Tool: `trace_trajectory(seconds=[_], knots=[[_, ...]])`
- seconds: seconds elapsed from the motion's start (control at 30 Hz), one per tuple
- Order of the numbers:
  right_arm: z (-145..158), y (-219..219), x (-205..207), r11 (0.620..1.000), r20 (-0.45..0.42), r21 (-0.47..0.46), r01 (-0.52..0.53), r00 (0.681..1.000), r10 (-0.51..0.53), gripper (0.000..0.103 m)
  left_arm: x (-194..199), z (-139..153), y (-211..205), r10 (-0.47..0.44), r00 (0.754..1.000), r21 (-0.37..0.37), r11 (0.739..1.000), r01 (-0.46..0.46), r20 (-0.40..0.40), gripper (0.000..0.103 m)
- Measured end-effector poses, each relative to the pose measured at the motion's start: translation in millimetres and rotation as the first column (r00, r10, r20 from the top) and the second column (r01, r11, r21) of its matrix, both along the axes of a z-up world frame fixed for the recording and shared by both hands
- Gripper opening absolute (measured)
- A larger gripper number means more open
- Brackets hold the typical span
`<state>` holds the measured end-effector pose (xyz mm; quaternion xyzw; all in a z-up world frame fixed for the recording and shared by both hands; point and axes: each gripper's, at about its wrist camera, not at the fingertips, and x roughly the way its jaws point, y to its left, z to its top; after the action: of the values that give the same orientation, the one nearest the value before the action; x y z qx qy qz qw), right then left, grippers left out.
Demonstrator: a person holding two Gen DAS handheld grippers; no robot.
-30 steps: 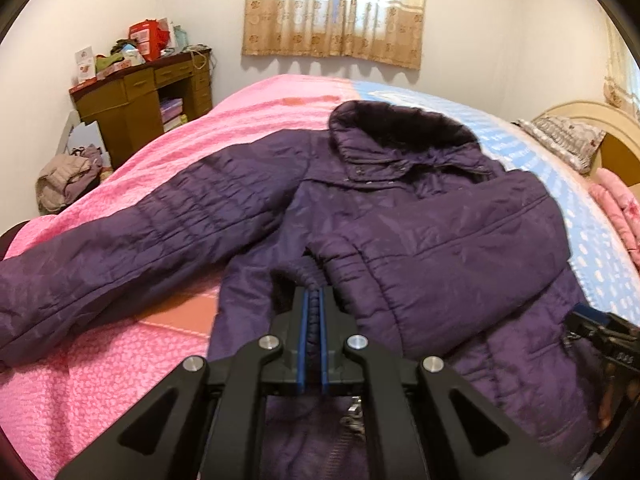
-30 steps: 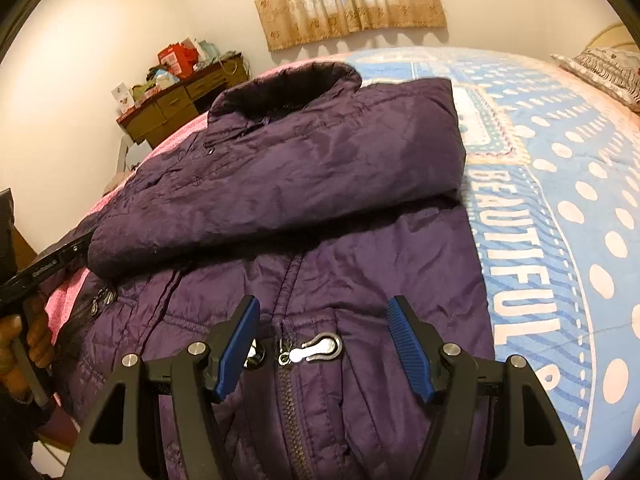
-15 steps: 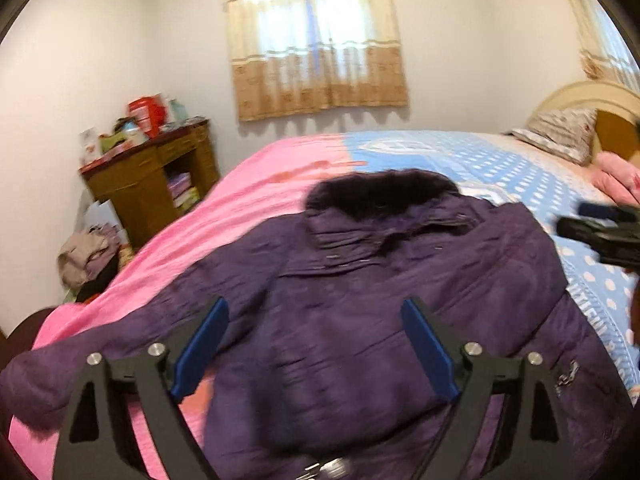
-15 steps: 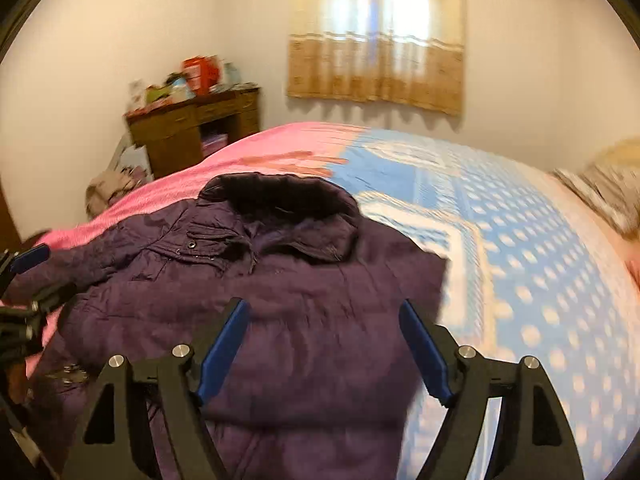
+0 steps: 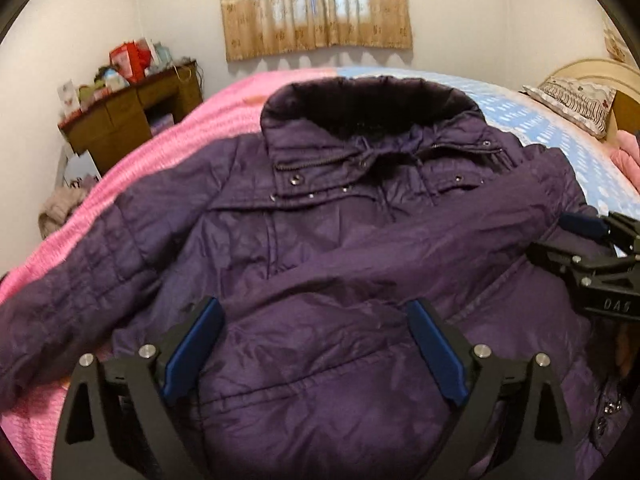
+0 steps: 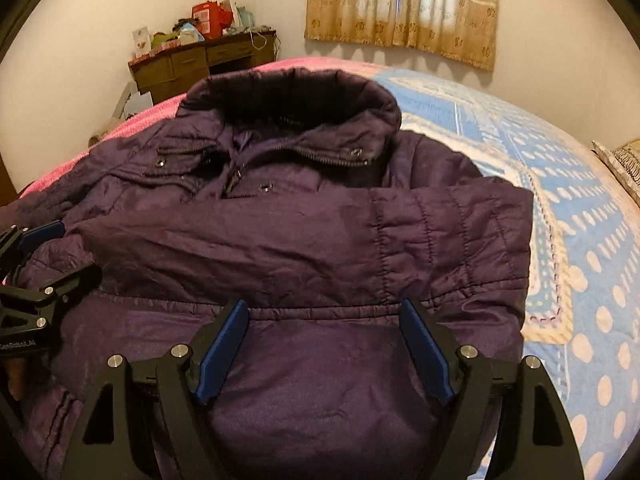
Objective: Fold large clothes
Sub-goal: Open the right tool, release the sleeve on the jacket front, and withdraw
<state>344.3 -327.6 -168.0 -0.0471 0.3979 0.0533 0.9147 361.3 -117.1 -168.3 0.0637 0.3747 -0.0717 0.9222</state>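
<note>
On the bed (image 6: pixel 580 184), item one: purple jacket (image 5: pixel 340 240), front up, collar toward the curtained window (image 5: pixel 316 4); a second ago my left gripper (image 5: pixel 316 344) pinched the cuff of the right sleeve (image 6: pixel 320 248), which now lies released across the chest. Left jaws are opening, nothing between them; right gripper (image 6: pixel 324 344) stands spread and empty, so I judge one sleeve folded. Remaining: left sleeve (image 5: pixel 76 292), sprawled over the pink side; wooden desk (image 5: pixel 132 120) and pillow (image 5: pixel 572 100) well apart, obstructing nothing.

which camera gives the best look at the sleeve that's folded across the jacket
The right wrist view: the folded sleeve lies across the purple jacket with its bent end fully visible. The left wrist view shows it too, but blurrier.
</note>
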Motion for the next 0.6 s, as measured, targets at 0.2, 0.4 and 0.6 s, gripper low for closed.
trace_trajectory(seconds=[0.2, 0.4, 0.6], knots=[[-5.5, -0.5, 2.8, 1.000, -0.028, 0.013, 0.001, 1.000, -0.001, 0.080, 5.8, -7.7, -2.1, -0.007, 0.999, -0.005, 1.000, 0.007, -0.053, 0.102], [-6.9, 0.0, 4.6, 1.000, -0.039, 0.003, 0.001, 0.999, -0.001, 0.080, 9.3, -11.8, -4.0, -0.005, 0.997, -0.002, 1.000, 0.005, -0.082, 0.103], [-7.8, 2.0, 7.1, 1.000, -0.044, -0.007, 0.001, 0.999, -0.001, 0.080, 9.8, -11.9, -4.2, -0.004, 0.997, 0.006, 1.000, 0.005, -0.082, 0.103]])
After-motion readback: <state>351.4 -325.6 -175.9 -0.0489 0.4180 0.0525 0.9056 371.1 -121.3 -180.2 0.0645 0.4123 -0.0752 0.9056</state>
